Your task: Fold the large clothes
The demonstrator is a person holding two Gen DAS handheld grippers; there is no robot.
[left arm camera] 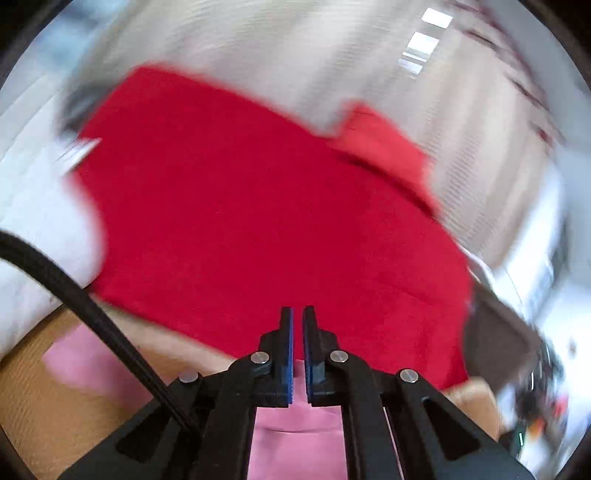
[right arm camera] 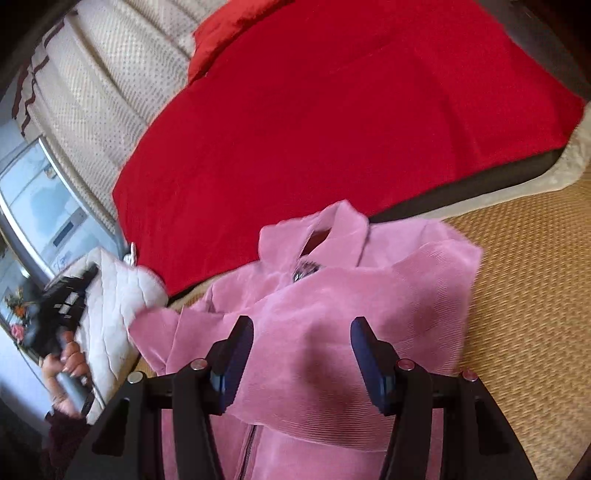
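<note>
A pink corduroy jacket [right arm camera: 332,295] with a collar and a zip lies crumpled on a woven tan mat [right arm camera: 535,280]. My right gripper [right arm camera: 301,343] hovers just above its folded top layer, jaws open, with nothing pinched between the fingers. In the left wrist view the picture is blurred. My left gripper [left arm camera: 298,332] is shut, with only a thin slit between the blue pads and no cloth in it. It is raised, and the pink jacket [left arm camera: 295,432] shows below and behind its fingers.
A big red blanket [right arm camera: 332,110] covers the bed beyond the jacket, with a red pillow [right arm camera: 229,33] at its far end. A cream quilted cover [right arm camera: 92,96] and a white padded piece [right arm camera: 110,295] lie at the left. A person's hand [right arm camera: 70,360] holds the other tool there.
</note>
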